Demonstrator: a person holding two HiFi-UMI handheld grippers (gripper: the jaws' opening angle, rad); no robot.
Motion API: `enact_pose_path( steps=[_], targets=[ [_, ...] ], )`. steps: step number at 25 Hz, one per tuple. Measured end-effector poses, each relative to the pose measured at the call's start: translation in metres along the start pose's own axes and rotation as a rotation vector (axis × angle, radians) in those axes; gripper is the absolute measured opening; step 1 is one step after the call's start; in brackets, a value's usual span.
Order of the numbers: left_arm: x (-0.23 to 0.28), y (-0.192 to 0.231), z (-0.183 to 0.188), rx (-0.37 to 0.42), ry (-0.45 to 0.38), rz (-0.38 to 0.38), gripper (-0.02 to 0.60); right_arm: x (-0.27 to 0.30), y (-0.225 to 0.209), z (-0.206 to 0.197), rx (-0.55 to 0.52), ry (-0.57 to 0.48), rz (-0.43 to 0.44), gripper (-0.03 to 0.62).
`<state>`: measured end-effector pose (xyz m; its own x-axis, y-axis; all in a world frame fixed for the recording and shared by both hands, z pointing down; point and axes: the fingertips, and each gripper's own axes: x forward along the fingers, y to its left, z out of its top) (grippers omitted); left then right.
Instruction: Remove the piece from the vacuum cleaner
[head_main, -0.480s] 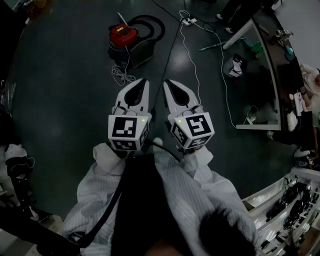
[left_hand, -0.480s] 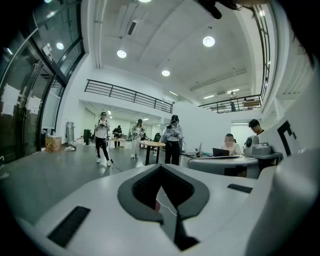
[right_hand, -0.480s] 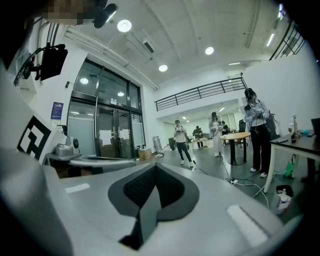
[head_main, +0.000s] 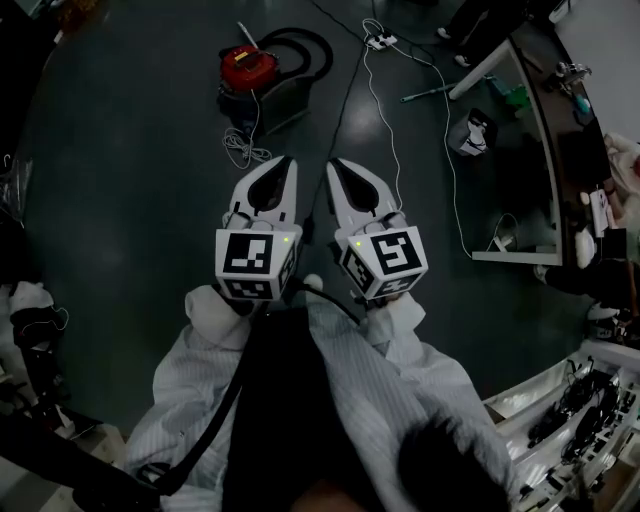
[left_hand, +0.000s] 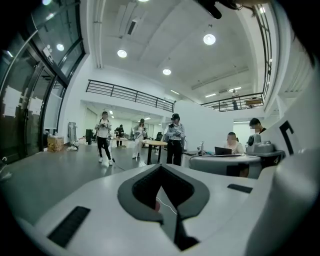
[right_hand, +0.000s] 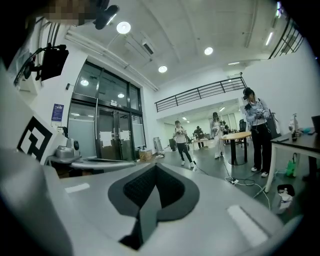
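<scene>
The vacuum cleaner (head_main: 247, 68) is a small canister with a red top, standing on the dark floor ahead of me, its black hose (head_main: 303, 44) looped behind it. A coil of white cord (head_main: 240, 150) lies on the floor between it and my hands. My left gripper (head_main: 286, 162) and right gripper (head_main: 336, 164) are held side by side well short of the vacuum, both shut with nothing in them. In the left gripper view the left gripper (left_hand: 162, 184) shows a sliver of red through the gap behind its shut pads. In the right gripper view the right gripper (right_hand: 154, 186) has its pads pressed together.
A white power strip (head_main: 381, 41) and its thin cable (head_main: 392, 150) lie on the floor right of the vacuum. A long table (head_main: 528, 110) stands at the right and a tray of tools (head_main: 585, 395) at lower right. Several people (left_hand: 174, 137) stand by a round table (left_hand: 154, 144) farther off.
</scene>
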<state>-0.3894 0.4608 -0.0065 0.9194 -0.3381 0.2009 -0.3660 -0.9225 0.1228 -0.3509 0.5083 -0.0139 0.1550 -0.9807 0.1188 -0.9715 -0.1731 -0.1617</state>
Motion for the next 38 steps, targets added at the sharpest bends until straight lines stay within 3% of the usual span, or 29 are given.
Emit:
enact_pose_path(
  steps=[8, 14, 19, 27, 33, 38],
  targets=[
    [0.021, 0.0, -0.016, -0.017, 0.025, 0.053, 0.003, -0.002, -0.033, -0.017, 0.029, 0.022, -0.013, 0.002],
    [0.072, 0.018, -0.028, -0.034, 0.066, 0.069, 0.003, 0.034, -0.072, -0.028, 0.057, 0.062, -0.007, 0.002],
    [0.145, 0.058, -0.02, -0.029, 0.084, 0.06, 0.003, 0.105, -0.112, -0.026, 0.058, 0.076, -0.011, 0.002],
    [0.287, 0.145, 0.036, 0.006, 0.077, 0.004, 0.003, 0.264, -0.182, 0.012, 0.064, 0.083, -0.022, 0.002],
    [0.364, 0.201, 0.034, -0.032, 0.126, 0.068, 0.003, 0.347, -0.24, 0.009, 0.089, 0.128, -0.015, 0.002],
    [0.438, 0.234, 0.019, -0.065, 0.15, 0.172, 0.003, 0.417, -0.296, -0.008, 0.081, 0.206, 0.08, 0.002]
  ],
)
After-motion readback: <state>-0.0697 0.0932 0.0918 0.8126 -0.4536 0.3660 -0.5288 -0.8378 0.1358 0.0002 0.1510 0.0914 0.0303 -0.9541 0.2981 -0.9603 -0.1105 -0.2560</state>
